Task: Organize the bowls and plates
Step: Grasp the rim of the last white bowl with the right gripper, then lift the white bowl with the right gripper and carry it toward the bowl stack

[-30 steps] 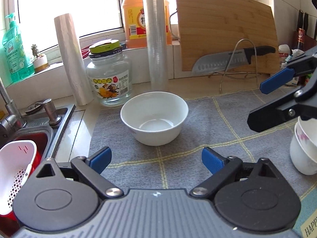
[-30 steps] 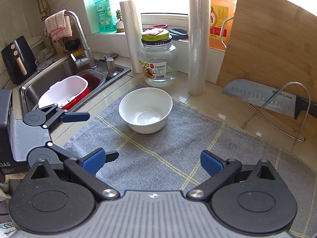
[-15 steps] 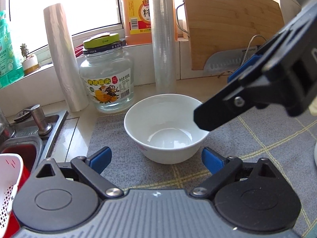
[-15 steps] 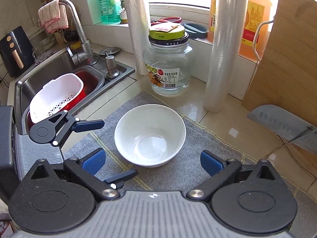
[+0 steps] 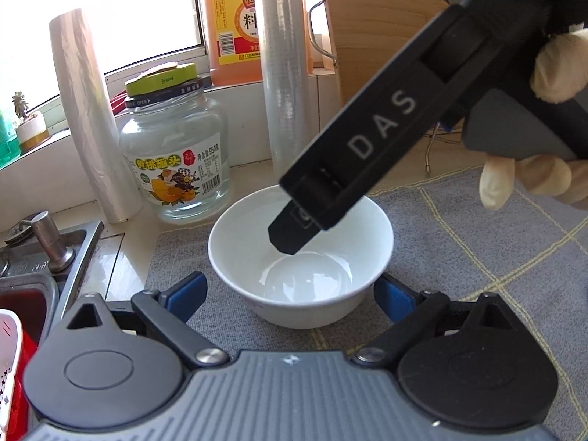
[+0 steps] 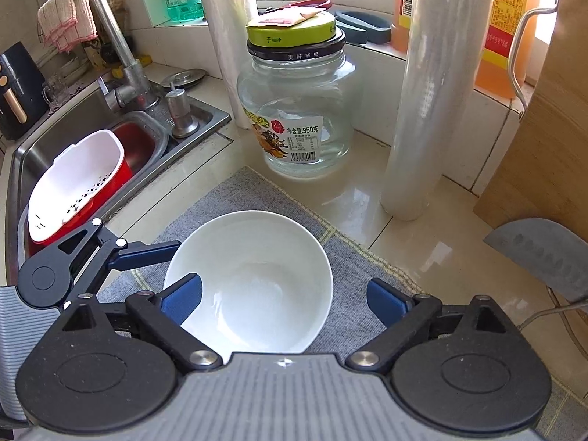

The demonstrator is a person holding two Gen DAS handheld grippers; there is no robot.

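A white bowl (image 6: 250, 279) is seen upright on a grey mat (image 6: 352, 305), in front of a glass jar (image 6: 297, 110). The right gripper (image 6: 283, 299) is closing, its left finger inside the bowl, its right outside the rim; no contact is visible. The left gripper (image 5: 290, 290) straddles the bowl, fingers apart. The bowl could be tipped or nudged into the jar by an off-centre pinch. Its near wall is hidden.

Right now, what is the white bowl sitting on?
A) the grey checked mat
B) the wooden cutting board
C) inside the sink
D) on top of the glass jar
A: the white bowl stands on the grey checked mat, in front of the glass jar and beside the sink.
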